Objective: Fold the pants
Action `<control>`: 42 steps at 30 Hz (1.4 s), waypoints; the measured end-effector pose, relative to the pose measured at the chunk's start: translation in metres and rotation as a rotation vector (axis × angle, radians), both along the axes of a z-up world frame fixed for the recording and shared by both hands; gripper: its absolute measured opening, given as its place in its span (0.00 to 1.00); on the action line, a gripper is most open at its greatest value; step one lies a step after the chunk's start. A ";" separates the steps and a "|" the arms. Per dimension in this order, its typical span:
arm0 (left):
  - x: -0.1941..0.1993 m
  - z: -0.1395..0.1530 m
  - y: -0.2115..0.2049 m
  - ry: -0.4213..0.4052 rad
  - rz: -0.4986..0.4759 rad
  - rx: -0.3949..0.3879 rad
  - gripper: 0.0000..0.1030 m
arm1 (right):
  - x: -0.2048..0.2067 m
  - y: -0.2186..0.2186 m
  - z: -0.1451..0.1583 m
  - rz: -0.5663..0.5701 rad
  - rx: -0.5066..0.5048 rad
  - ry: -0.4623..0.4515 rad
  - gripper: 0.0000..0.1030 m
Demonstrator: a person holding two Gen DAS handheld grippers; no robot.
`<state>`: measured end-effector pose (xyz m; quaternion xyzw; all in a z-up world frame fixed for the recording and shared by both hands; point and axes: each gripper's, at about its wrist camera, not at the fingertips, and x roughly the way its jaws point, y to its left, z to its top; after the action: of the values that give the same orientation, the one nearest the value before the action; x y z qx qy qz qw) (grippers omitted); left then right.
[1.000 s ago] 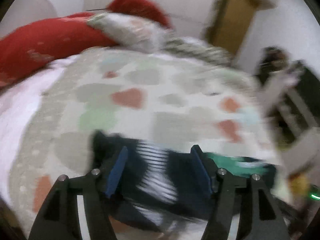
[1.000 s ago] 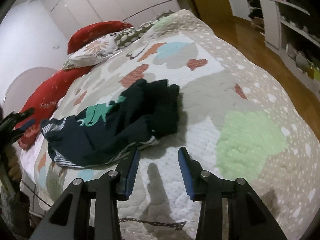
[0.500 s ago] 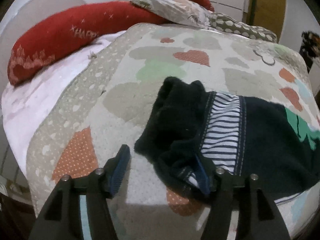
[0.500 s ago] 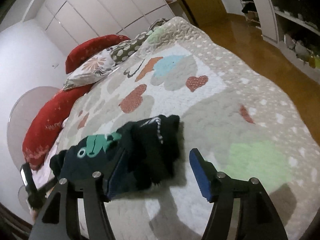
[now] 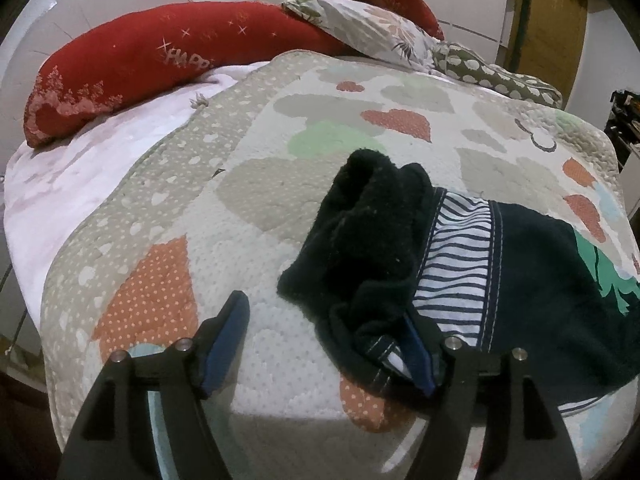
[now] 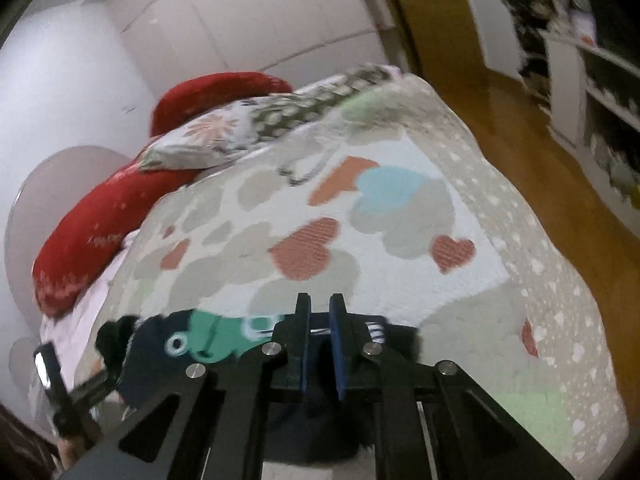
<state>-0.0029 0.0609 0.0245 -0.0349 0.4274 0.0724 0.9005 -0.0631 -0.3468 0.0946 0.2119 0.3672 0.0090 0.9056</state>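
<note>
the pants [image 5: 532,280] are dark, fuzzy matt cloth with a smoother striped woven band. the quilt [image 5: 248,264] is stitched, pebbly cloth. the bolster [image 5: 160,60] looks like soft red plush. the floor [image 6: 520,132] is glossy wood.

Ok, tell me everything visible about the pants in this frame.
The pants are dark navy, of a soft fleecy-looking fabric, with a blue-and-white striped lining turned out at one end and a green printed figure. They lie crumpled, not yet folded, on the patterned quilt near its front edge. The left claw is open, one finger resting against the bunched end. The right claw looks nearly shut on the fabric, though that view is blurred.
</note>
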 end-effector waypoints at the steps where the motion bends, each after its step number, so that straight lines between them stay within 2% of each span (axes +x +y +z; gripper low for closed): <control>1: 0.000 0.000 0.000 -0.002 -0.002 0.003 0.69 | -0.001 -0.008 -0.008 -0.027 0.008 0.022 0.10; 3: 0.000 0.000 0.000 -0.004 -0.001 0.002 0.71 | -0.009 -0.027 -0.025 -0.099 0.032 0.063 0.11; 5: 0.001 -0.001 0.002 -0.003 0.011 -0.003 0.75 | -0.026 -0.046 -0.034 -0.134 0.116 0.055 0.13; 6: 0.001 -0.001 0.003 -0.002 0.017 -0.012 0.76 | -0.035 -0.054 -0.037 -0.137 0.173 0.043 0.26; 7: 0.001 -0.002 0.005 -0.001 0.022 -0.026 0.77 | -0.041 -0.059 -0.037 -0.135 0.206 0.031 0.51; 8: 0.001 -0.002 0.006 0.000 0.025 -0.035 0.77 | -0.047 -0.061 -0.036 -0.125 0.233 0.008 0.62; 9: 0.001 -0.002 0.007 0.001 0.026 -0.040 0.77 | -0.051 -0.061 -0.034 -0.117 0.247 -0.014 0.66; 13: 0.001 -0.001 0.006 0.004 0.025 -0.032 0.77 | -0.055 -0.044 -0.022 -0.040 0.238 -0.068 0.66; 15: 0.001 -0.001 0.006 0.003 0.024 -0.034 0.77 | -0.045 -0.028 -0.019 -0.023 0.153 -0.052 0.66; 16: 0.001 -0.001 0.006 0.002 0.028 -0.031 0.78 | -0.037 -0.021 -0.021 -0.021 0.106 -0.023 0.60; 17: 0.001 -0.001 0.005 0.002 0.033 -0.026 0.80 | -0.025 -0.014 -0.025 -0.006 0.064 0.033 0.45; 18: 0.001 -0.001 0.006 0.001 0.036 -0.024 0.80 | -0.011 -0.007 -0.032 0.033 0.052 0.102 0.10; 19: 0.000 -0.002 0.006 0.001 0.036 -0.026 0.80 | 0.001 -0.003 -0.037 0.063 0.061 0.151 0.11; 20: 0.000 -0.002 0.006 0.001 0.036 -0.028 0.80 | 0.009 -0.001 -0.037 0.070 0.066 0.163 0.11; 25: -0.001 -0.003 0.007 -0.007 0.046 -0.027 0.83 | 0.005 -0.023 0.002 0.029 0.172 -0.008 0.11; 27: -0.002 -0.004 0.006 -0.011 0.047 -0.023 0.83 | 0.001 -0.032 -0.002 -0.013 0.177 -0.008 0.12; 29: -0.003 -0.004 0.006 -0.012 0.048 -0.021 0.83 | -0.004 -0.041 -0.021 -0.052 0.182 0.046 0.17; 31: -0.003 -0.003 0.007 -0.009 0.047 -0.037 0.83 | -0.008 -0.043 -0.033 -0.060 0.206 0.076 0.43; 32: -0.004 -0.002 0.008 -0.008 0.046 -0.049 0.83 | -0.012 -0.045 -0.037 -0.067 0.216 0.076 0.51; 33: -0.005 0.000 0.010 -0.007 0.045 -0.064 0.83 | -0.015 -0.046 -0.040 -0.069 0.225 0.065 0.64; 34: -0.007 0.004 0.012 -0.009 0.046 -0.085 0.83 | -0.020 -0.046 -0.042 -0.066 0.239 0.050 0.69; 41: -0.043 0.041 0.030 -0.089 0.083 -0.162 0.83 | -0.007 -0.044 -0.072 -0.059 0.268 0.121 0.69; 42: -0.046 0.044 0.033 -0.092 0.091 -0.167 0.83 | -0.005 -0.042 -0.074 -0.065 0.274 0.116 0.66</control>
<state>-0.0489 0.0940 0.0687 -0.1326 0.3880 0.0757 0.9090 -0.0679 -0.3892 0.0209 0.3455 0.4072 0.0174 0.8453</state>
